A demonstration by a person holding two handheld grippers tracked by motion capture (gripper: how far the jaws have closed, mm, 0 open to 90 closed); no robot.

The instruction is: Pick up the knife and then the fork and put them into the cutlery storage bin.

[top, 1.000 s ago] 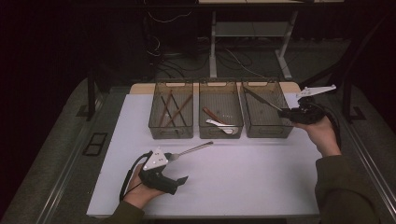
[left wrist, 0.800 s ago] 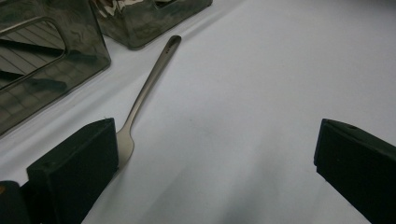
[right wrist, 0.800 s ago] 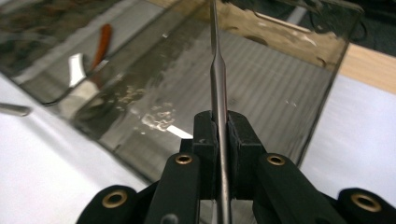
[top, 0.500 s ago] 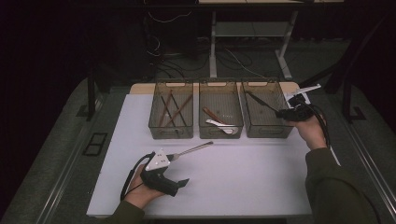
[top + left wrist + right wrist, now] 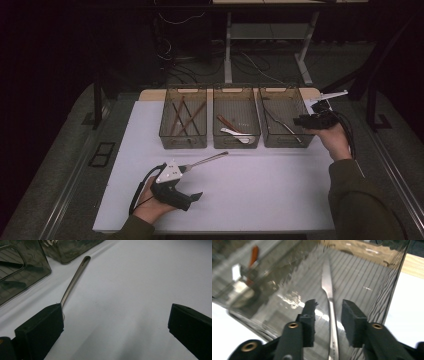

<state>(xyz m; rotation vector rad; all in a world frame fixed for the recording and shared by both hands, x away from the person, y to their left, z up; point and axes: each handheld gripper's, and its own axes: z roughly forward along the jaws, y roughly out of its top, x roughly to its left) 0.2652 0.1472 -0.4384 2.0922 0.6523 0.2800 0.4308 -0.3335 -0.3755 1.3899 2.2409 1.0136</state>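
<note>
On the white tabletop (image 5: 280,190) three clear bins stand in a row. At two o'clock, the right tongs (image 5: 329,322) have just been opening over the right bin (image 5: 285,141), jaws parted around one steel knife (image 5: 329,305) without pressing it. At seven o'clock, the left tongs (image 5: 115,322) gape wide, one metal handle (image 5: 73,281) beside a jaw.
</note>
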